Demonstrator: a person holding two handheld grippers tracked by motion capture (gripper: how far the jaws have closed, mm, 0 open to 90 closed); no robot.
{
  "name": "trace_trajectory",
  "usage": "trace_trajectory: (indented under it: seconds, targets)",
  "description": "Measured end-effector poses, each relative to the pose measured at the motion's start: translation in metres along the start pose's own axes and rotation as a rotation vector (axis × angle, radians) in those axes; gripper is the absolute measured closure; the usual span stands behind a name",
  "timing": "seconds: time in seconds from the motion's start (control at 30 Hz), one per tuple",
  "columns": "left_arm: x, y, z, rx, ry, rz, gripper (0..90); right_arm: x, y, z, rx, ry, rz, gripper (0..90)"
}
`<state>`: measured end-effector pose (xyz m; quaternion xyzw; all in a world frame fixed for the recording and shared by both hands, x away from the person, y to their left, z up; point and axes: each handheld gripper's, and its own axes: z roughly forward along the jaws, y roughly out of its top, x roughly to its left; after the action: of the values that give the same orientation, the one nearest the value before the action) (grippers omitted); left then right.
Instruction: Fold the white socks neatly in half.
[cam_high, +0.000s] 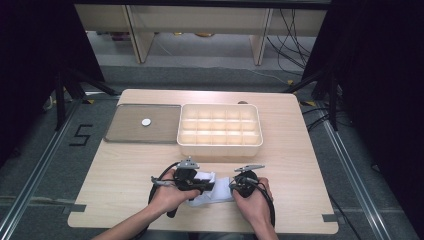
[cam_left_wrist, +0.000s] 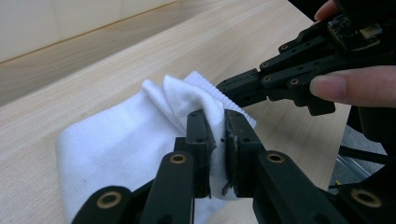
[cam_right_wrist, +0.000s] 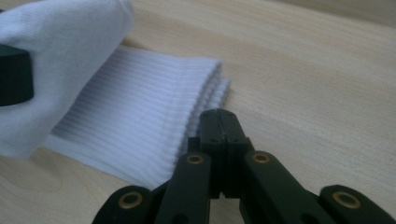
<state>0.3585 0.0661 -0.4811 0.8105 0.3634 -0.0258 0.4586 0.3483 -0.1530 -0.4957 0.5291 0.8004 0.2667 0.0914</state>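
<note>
**Two claws work a white sock at the near edge of the tabletop**

The pale wooden tabletop (cam_high: 125, 165) carries everything, with dark floor around it. At its far side sits a cream compartment box (cam_high: 220, 147), its grid of small cells open to the camera. Just left of the box, and touching or nearly touching it, lies a flat grey tray (cam_high: 125, 132) with a small white disc (cam_high: 146, 122) near its middle.

At the near edge, well apart from the box and tray, lies the white sock (cam_high: 212, 192), bunched between the person's two hands. In the left gripper view the sock (cam_left_wrist: 121, 140) rests on the wood with one fold lifted; in the right gripper view its ribbed cuff (cam_right_wrist: 140, 126) lies flat on the tabletop, layered edges facing the camera.

The left hand (cam_high: 167, 197) holds the left claw (cam_high: 200, 186) over the sock's left part. In its own view the left claw (cam_left_wrist: 218, 123) is clamped on a raised fold of the sock, white fabric pinched between the two pads.

The right hand (cam_high: 255, 200) holds the right claw (cam_high: 232, 187) at the sock's right end. In its own view the right claw (cam_right_wrist: 219, 116) has its jaws pressed fully together with nothing between them, the tips just beside the cuff's edge. In the left gripper view the right claw (cam_left_wrist: 224, 88) touches the sock's ribbed end.
</note>
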Motion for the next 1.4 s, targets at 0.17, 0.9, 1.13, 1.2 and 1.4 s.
trace_trajectory:
  seconds: [0.17,0.9,1.13,1.2,1.4]
  targets:
    - [-0.001,0.002,0.002,0.003,0.01,0.006,80.6,0.003,0.0,-0.001,0.003,0.008,0.009,90.0]
    - [-0.003,0.0,0.022,0.02,0.018,0.001,79.5,0.006,0.0,0.001,-0.024,0.008,0.013,90.0]
    - [-0.003,-0.002,0.03,0.014,-0.003,0.015,72.3,0.006,-0.001,0.002,-0.033,0.008,0.003,90.0]
    - [-0.003,-0.002,0.031,0.012,-0.012,0.018,70.7,0.006,0.0,0.002,-0.035,0.007,0.007,89.9]
    - [-0.006,0.005,0.017,-0.059,-0.024,0.045,61.5,0.005,0.004,-0.015,-0.072,0.001,0.013,88.7]
